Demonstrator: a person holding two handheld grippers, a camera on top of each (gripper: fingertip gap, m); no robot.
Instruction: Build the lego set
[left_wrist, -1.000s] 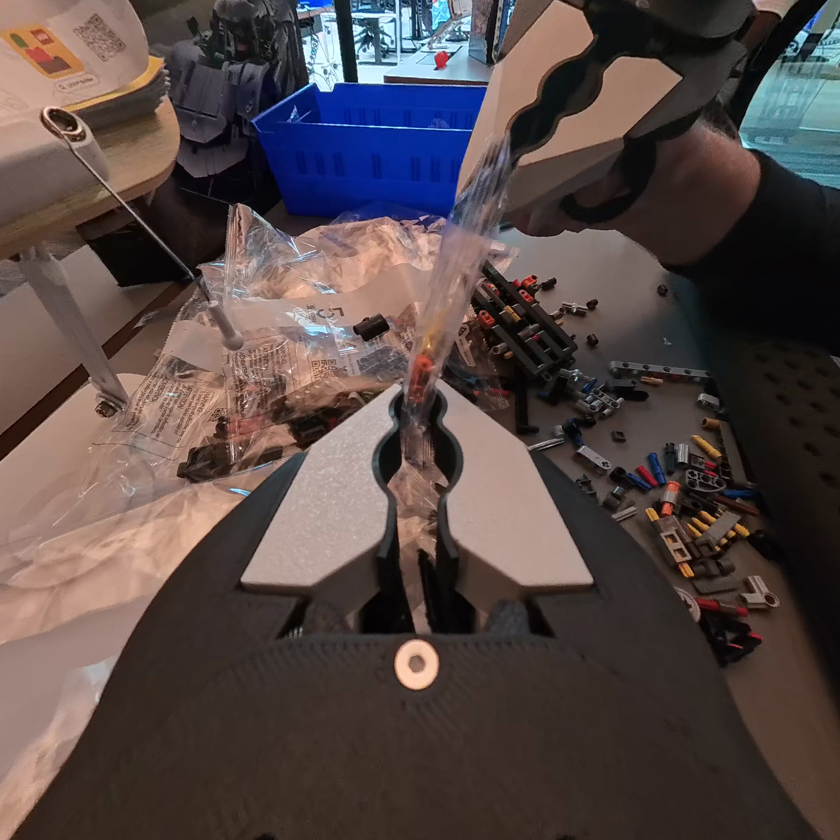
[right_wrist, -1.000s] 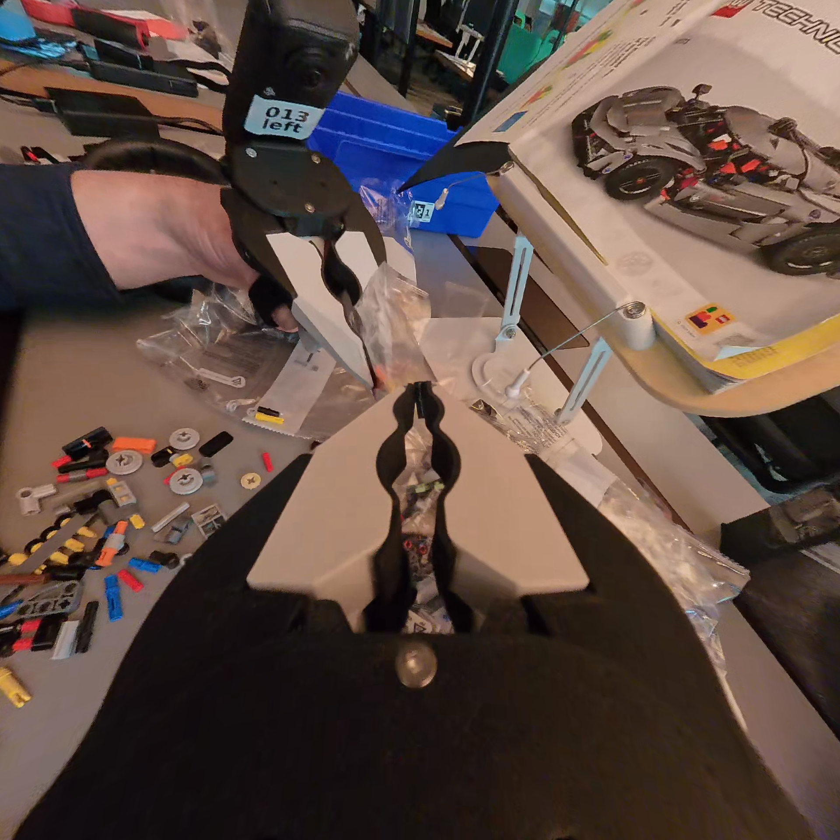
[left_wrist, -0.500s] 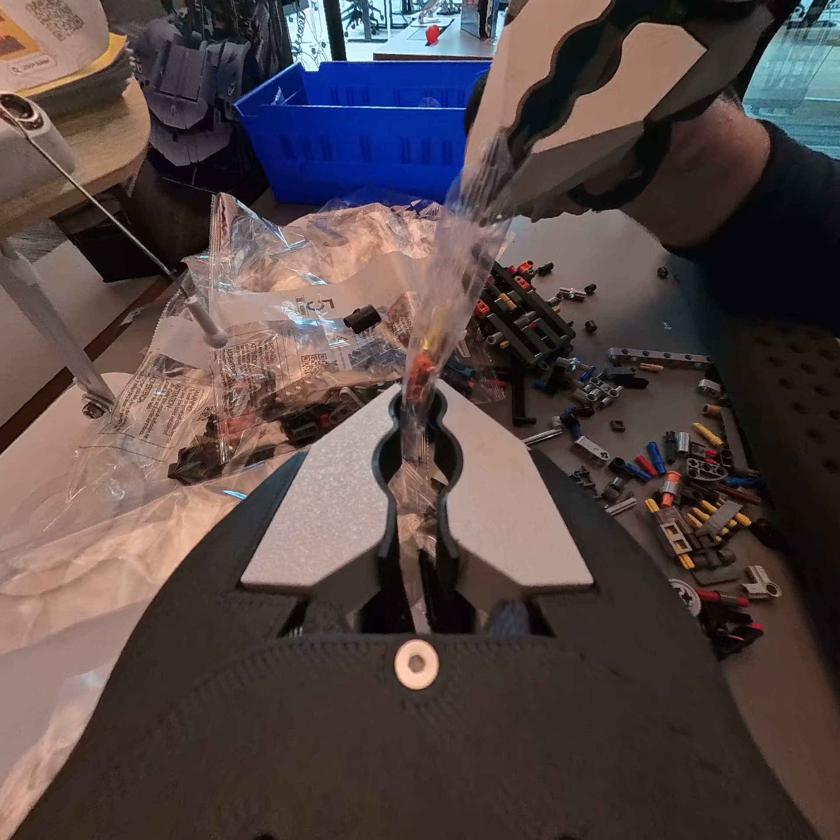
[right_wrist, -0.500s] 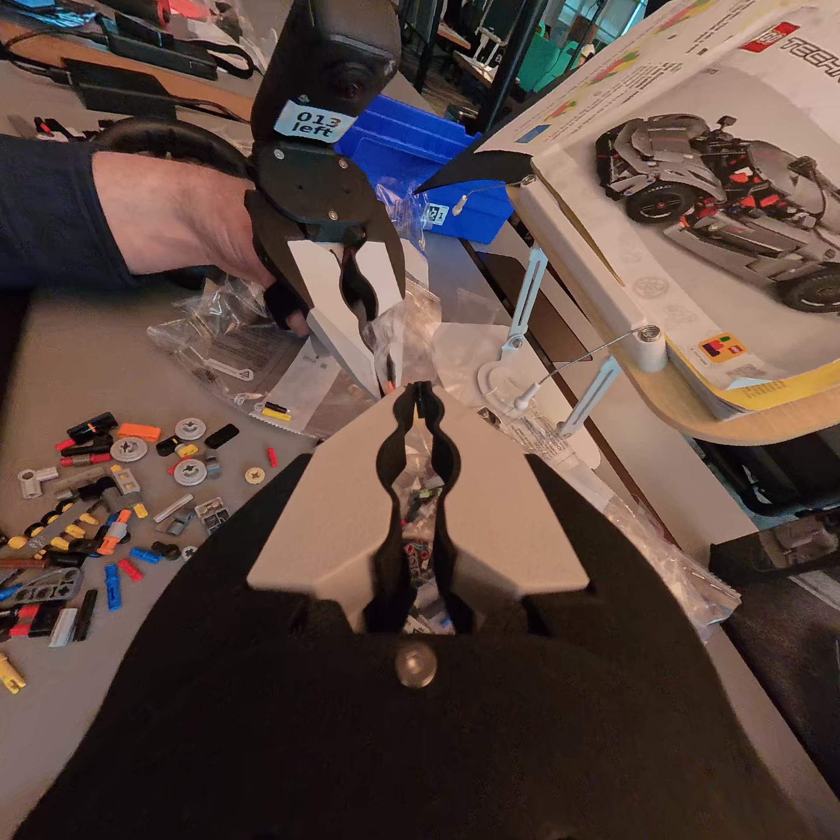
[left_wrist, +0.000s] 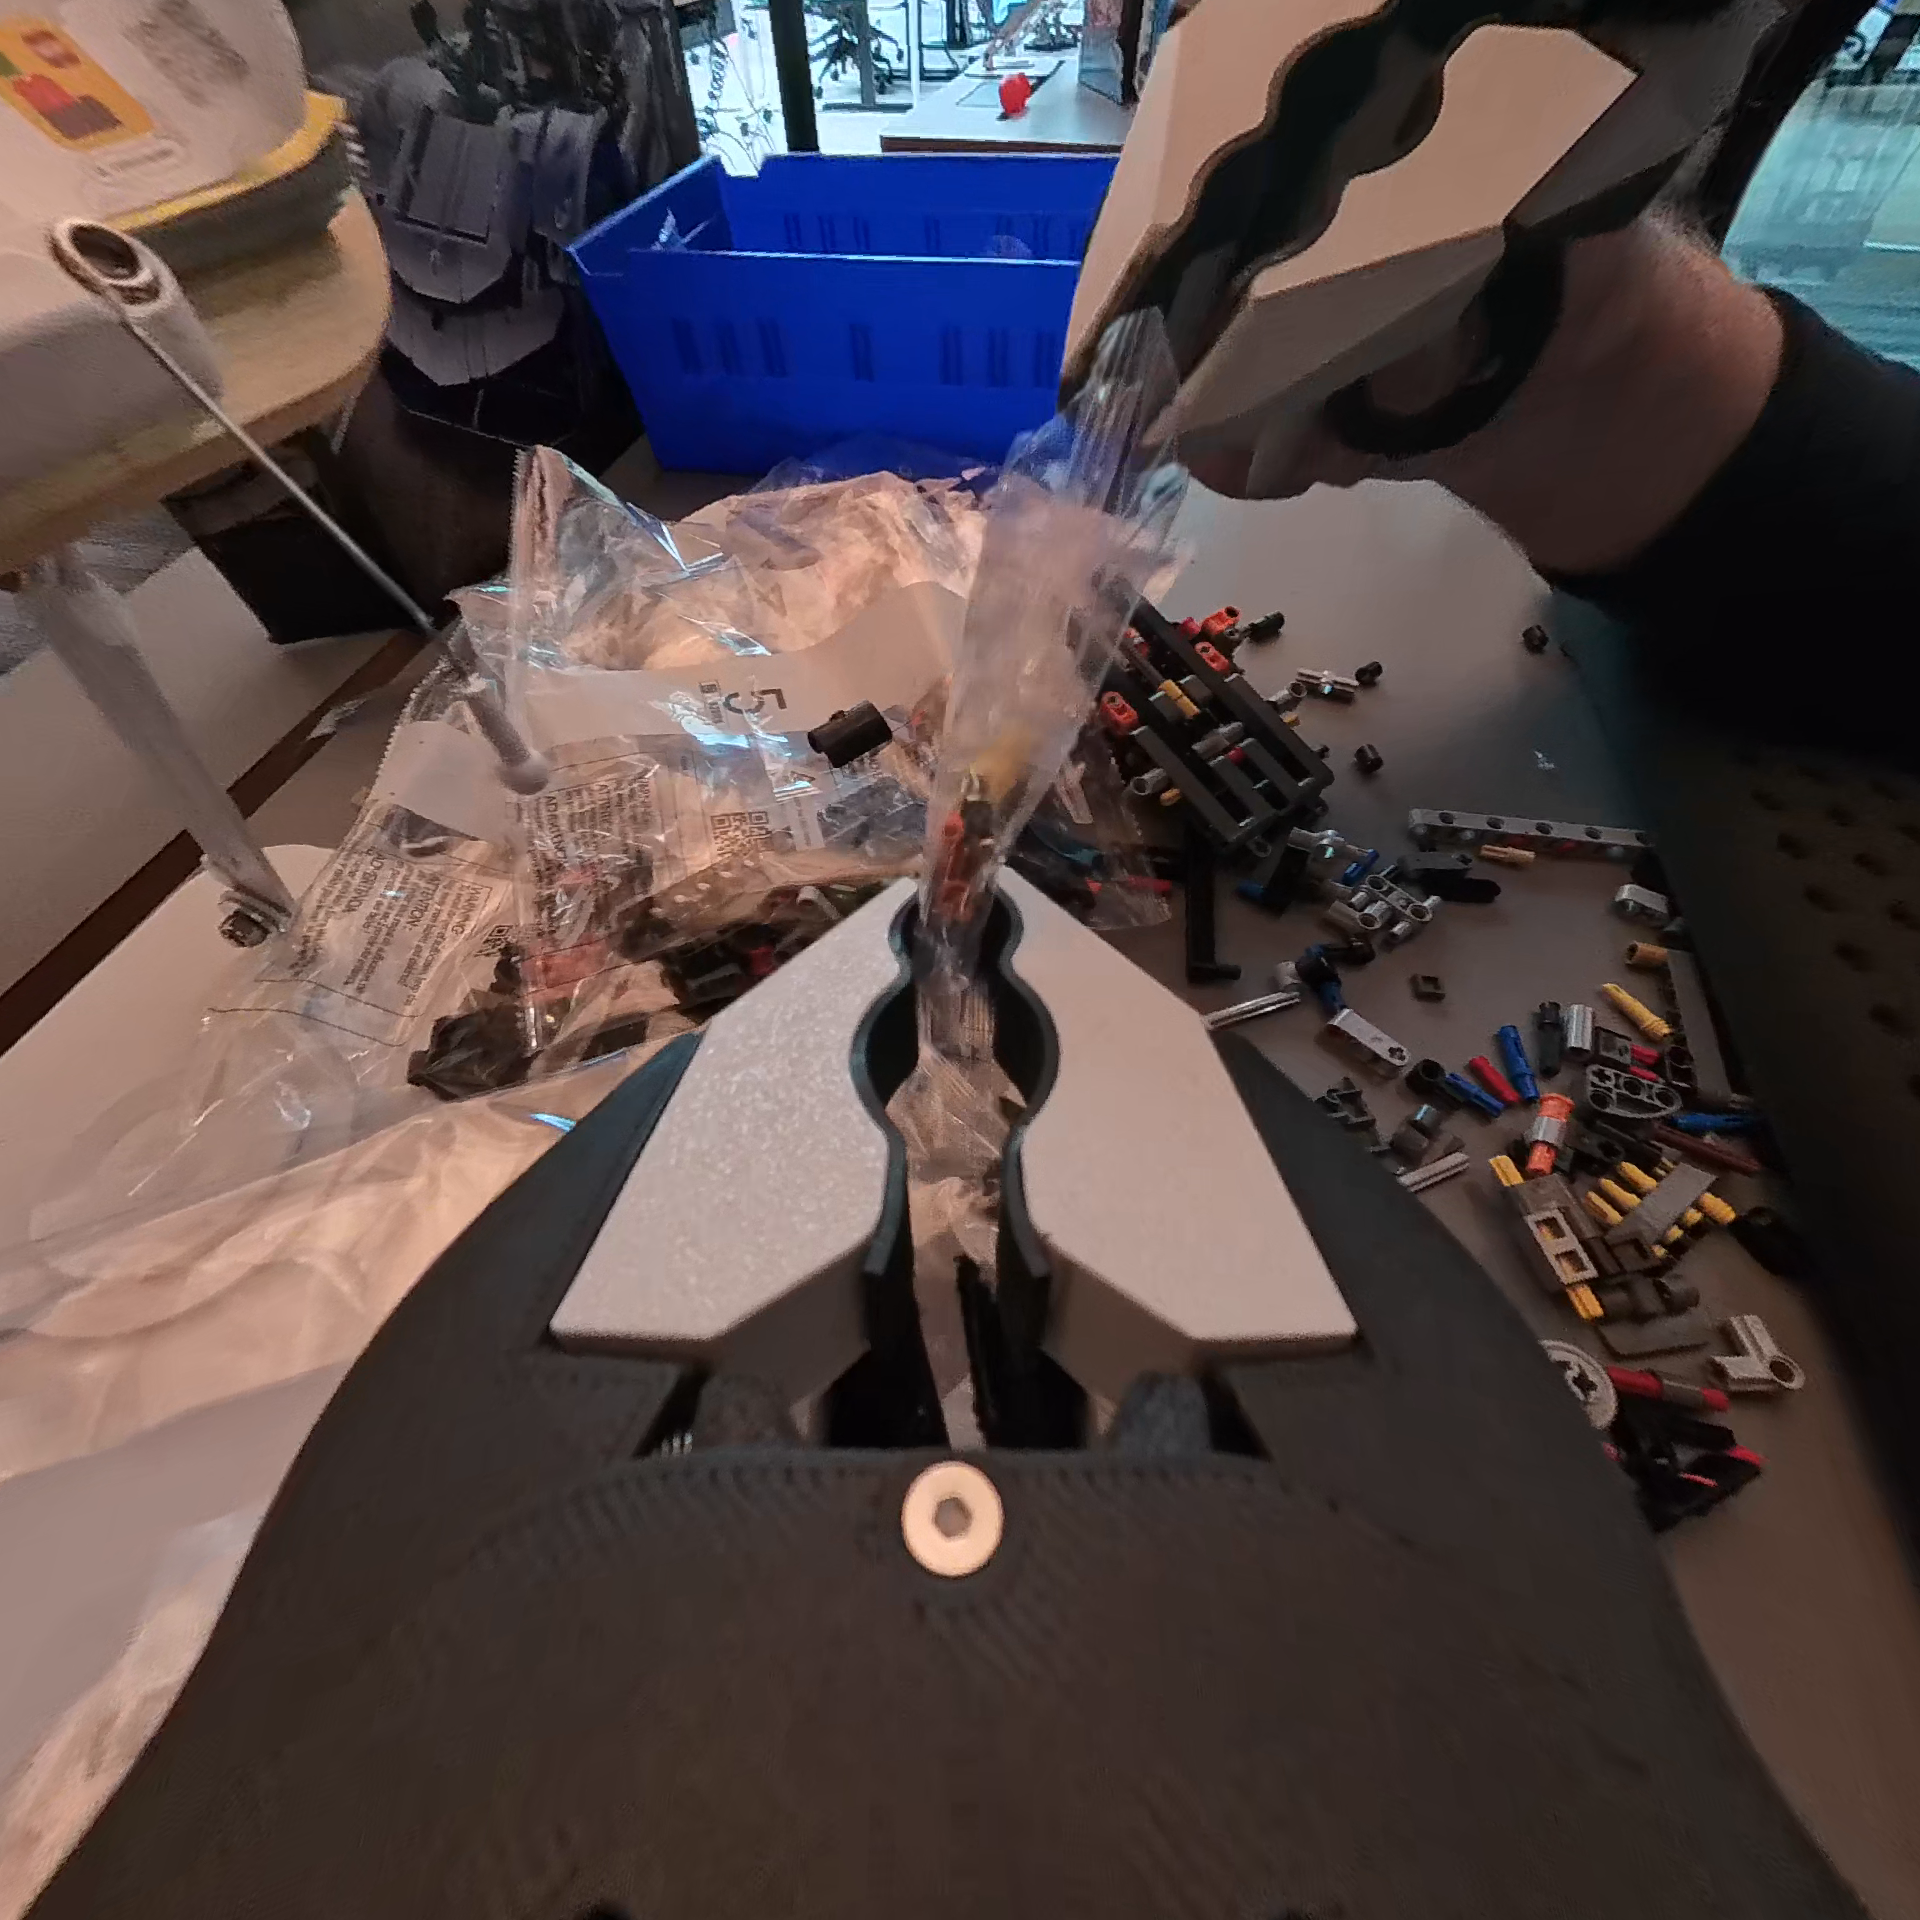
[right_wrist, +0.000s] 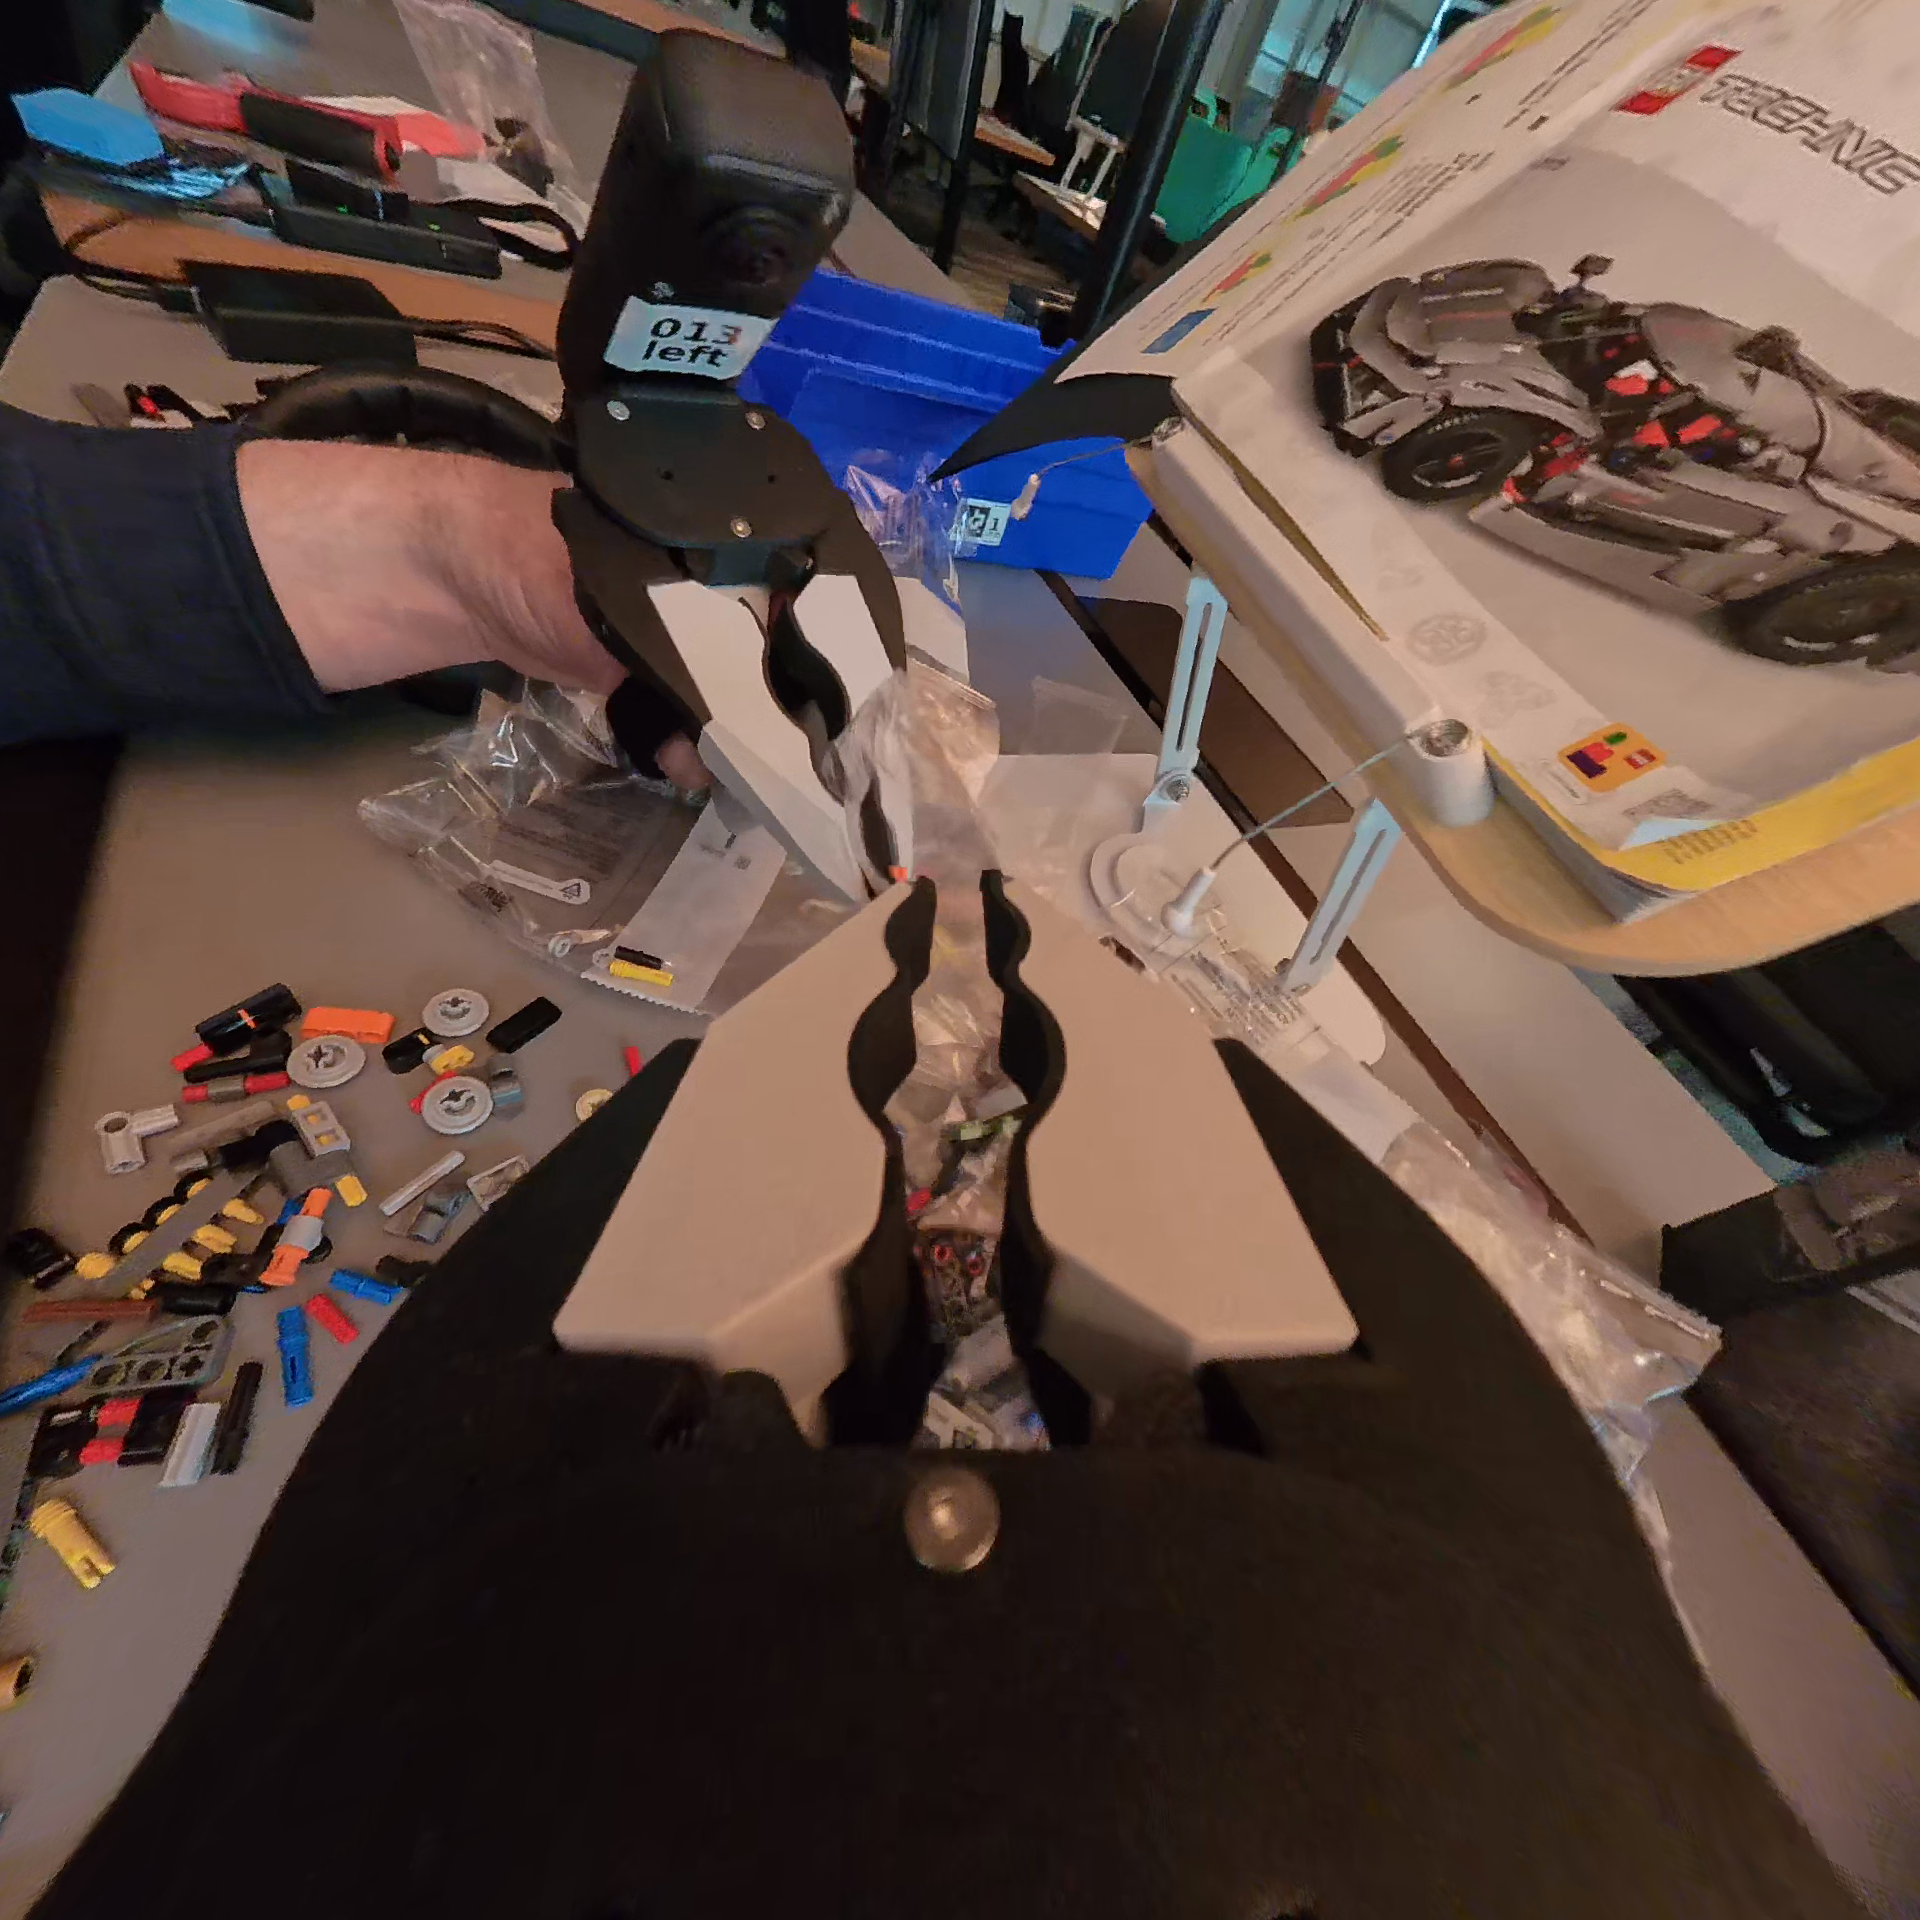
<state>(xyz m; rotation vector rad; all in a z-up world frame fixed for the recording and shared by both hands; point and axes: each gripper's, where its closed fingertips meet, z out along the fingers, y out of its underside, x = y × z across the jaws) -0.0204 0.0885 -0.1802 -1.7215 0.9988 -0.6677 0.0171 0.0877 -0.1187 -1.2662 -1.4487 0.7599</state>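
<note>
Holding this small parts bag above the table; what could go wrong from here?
The clear parts bag seems pinched only by the left gripper; the fingers of the right gripper stand apart, so it may swing or slip. If it splits, its pins could scatter into the loose pieces on the table.

The left gripper (left_wrist: 958, 906) is clamped nearly closed; the right gripper (right_wrist: 954, 883), raised above it, has slightly parted fingertips.
</note>
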